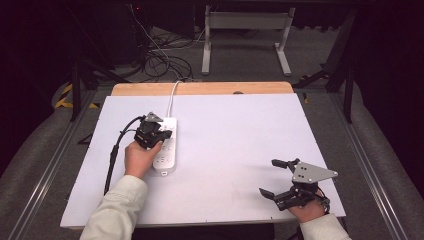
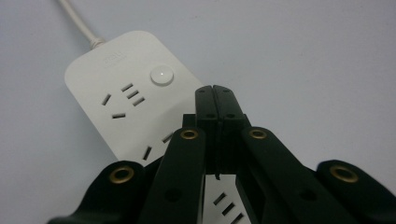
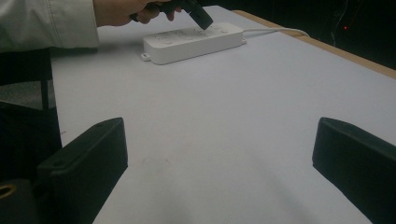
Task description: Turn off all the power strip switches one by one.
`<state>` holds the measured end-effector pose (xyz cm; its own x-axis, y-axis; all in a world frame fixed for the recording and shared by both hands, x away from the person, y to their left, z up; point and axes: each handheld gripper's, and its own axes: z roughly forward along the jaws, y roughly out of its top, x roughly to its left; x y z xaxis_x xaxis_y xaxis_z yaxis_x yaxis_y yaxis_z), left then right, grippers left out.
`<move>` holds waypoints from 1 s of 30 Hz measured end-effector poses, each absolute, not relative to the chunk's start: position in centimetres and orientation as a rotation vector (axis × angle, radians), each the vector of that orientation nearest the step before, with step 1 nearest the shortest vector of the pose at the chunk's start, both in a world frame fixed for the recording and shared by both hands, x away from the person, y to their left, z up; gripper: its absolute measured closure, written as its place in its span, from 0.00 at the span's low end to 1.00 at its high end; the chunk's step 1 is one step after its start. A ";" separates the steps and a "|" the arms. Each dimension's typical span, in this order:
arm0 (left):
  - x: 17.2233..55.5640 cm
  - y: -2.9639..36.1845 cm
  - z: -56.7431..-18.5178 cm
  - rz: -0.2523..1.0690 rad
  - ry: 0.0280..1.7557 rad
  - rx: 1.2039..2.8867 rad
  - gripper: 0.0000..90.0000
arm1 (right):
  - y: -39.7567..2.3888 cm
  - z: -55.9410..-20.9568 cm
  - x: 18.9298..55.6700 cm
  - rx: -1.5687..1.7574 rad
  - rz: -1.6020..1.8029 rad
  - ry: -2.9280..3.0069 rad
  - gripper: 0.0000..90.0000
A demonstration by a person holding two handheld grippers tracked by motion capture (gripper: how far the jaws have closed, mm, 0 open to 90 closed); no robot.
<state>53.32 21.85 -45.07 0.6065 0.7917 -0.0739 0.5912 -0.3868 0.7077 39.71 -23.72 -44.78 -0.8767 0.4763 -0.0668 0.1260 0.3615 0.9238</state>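
Left gripper (image 2: 215, 93) is held with jaws pressed together, empty, tip poised over the power strip (image 2: 119, 95) lying lengthwise away on the table's left, round button (image 2: 161, 75) just up-left of the tip

Dim room behind a white-topped table (image 1: 240, 150)

Beyond the left gripper (image 1: 165, 131): grey carpet (image 1: 240, 55), tangled cables (image 1: 160, 57), a white metal frame (image 1: 247, 22).
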 end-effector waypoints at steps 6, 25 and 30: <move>53.7 21.7 -45.5 0.332 1.095 2.113 1.00 | -23.7 -44.8 39.7 0.530 1.521 2.306 0.04; 53.8 21.6 -45.8 0.378 1.107 2.126 1.00 | -23.7 -44.8 39.7 0.528 1.520 2.312 0.04; 53.6 21.4 -45.8 0.396 1.097 2.135 1.00 | -23.7 -44.8 39.7 0.529 1.516 2.312 0.04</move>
